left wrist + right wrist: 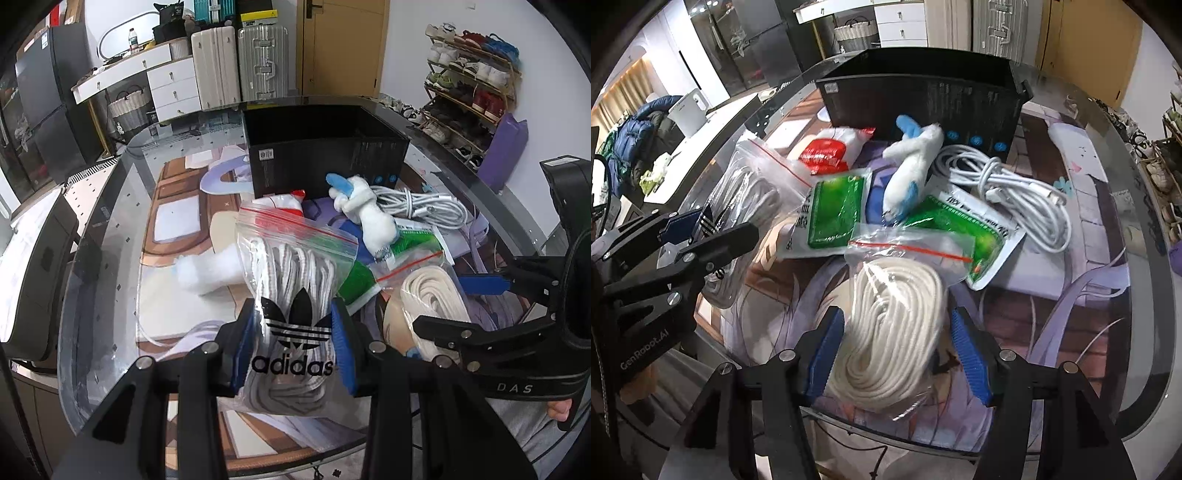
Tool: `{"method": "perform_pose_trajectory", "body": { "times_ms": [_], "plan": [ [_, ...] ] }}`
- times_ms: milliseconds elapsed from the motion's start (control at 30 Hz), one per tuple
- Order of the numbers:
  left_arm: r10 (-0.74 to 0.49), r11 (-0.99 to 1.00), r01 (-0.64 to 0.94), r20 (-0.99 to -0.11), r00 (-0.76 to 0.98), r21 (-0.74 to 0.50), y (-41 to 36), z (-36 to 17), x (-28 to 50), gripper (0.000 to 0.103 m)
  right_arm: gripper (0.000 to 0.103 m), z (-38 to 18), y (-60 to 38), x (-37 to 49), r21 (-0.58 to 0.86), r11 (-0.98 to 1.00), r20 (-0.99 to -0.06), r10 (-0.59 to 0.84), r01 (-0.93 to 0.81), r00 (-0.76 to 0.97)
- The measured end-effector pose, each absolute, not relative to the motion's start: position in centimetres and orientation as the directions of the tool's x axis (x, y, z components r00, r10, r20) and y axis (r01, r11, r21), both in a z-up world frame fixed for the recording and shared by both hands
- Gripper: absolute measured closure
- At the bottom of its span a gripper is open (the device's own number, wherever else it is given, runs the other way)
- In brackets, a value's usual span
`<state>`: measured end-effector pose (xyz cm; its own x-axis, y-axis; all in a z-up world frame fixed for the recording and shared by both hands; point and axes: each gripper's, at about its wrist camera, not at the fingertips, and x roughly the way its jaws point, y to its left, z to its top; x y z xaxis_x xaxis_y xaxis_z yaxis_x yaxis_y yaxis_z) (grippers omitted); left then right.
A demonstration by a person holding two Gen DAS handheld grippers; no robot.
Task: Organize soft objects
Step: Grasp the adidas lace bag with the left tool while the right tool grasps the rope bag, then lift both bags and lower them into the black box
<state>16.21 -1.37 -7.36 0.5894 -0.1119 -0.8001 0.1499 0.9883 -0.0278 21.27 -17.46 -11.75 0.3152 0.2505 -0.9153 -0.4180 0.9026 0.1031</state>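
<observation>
My left gripper [295, 339] is shut on a clear zip bag of white laces with an Adidas logo [295, 288], also seen in the right wrist view [746, 195]. My right gripper [897, 347] is open around a zip bag of cream rope [894, 325], its blue pads apart from the bag's sides. That bag shows in the left wrist view [432, 295]. A white and blue plush toy [912, 166] lies on two green packets [838, 210]. A coiled white cable [1015, 192] and a red and white packet [831, 151] lie in front of the open black box [923, 96].
The things lie on a round glass table [1137, 295] over a printed mat. Suitcases [240, 62], a white drawer unit [173, 85] and a shoe rack [469, 85] stand behind the table.
</observation>
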Motion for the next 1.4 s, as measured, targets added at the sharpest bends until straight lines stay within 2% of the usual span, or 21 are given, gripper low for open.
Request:
{"method": "perform_pose_trajectory", "body": {
  "times_ms": [100, 133, 167, 267, 800, 1100, 1400],
  "plan": [
    [-0.12, 0.987, 0.154, -0.806, 0.58, -0.036, -1.5, -7.6, 16.1, 0.065, 0.045, -11.9, -16.9, 21.1, 0.089, 0.896, -0.918, 0.244, -0.436, 0.313],
    [-0.118, 0.987, 0.154, -0.805, 0.581, -0.034, -1.5, -7.6, 16.0, 0.065, 0.051, -11.9, -16.8, 21.0, 0.081, 0.893, -0.918, 0.239, -0.444, 0.315],
    [-0.115, 0.988, 0.153, -0.805, 0.582, -0.031, -1.5, -7.6, 16.0, 0.065, 0.061, -11.9, -16.7, 21.0, 0.074, 0.889, -0.917, 0.24, -0.453, 0.32],
    [-0.119, 0.988, 0.149, -0.802, 0.585, -0.038, -1.3, -7.5, 16.0, 0.065, 0.069, -11.3, -16.7, 20.8, 0.057, 0.884, -0.912, 0.235, -0.464, 0.336],
    [-0.124, 0.989, 0.142, -0.749, 0.651, -0.041, -0.8, -4.7, 15.6, 0.065, 0.071, -6.7, -17.7, 20.5, 0.078, 0.879, -0.843, 0.31, -0.47, 0.439],
    [-0.135, 0.989, 0.136, -0.693, 0.708, -0.054, -0.4, -1.7, 16.1, 0.065, 0.071, -2.0, -18.4, 21.2, 0.078, 0.887, -0.77, 0.344, -0.455, 0.538],
    [-0.135, 0.99, 0.13, -0.602, 0.787, -0.052, -0.3, 2.0, 17.9, 0.065, 0.071, 2.6, -17.8, 23.0, 0.063, 0.888, -0.684, 0.371, -0.456, 0.628]
  ]
}}
